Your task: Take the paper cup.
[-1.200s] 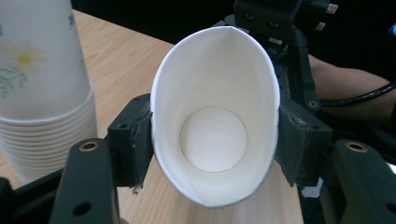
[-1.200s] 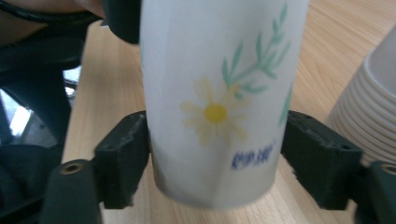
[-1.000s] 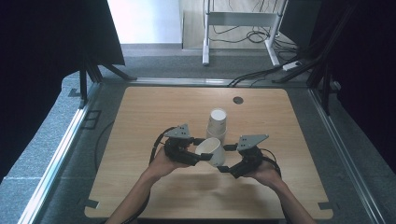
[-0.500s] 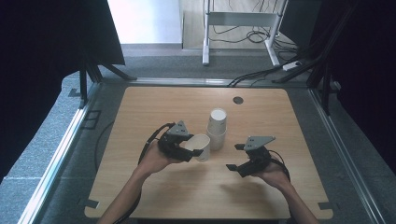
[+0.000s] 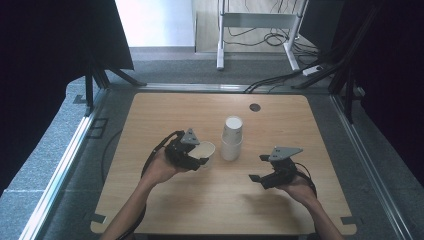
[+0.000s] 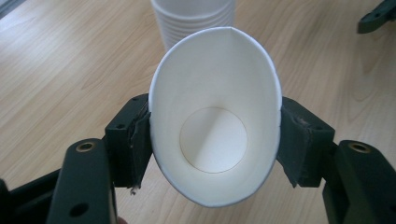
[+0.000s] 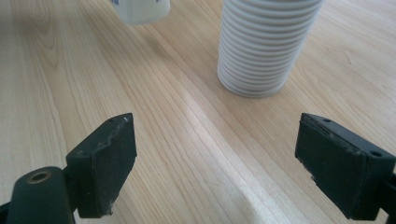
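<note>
Bare table (image 5: 165,115) all round; cup stack (image 5: 231,138) blocks the middle.

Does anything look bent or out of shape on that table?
Yes: the paper cup clamped in the left gripper is squeezed, so its rim is a narrow oval instead of round. The stack of cups stands upright and looks fine.

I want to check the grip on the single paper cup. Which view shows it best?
The left gripper view: the paper cup faces the camera, squeezed oval between the left gripper pads. The high view shows it small, beside the cup stack. The right gripper view catches just its edge.
</note>
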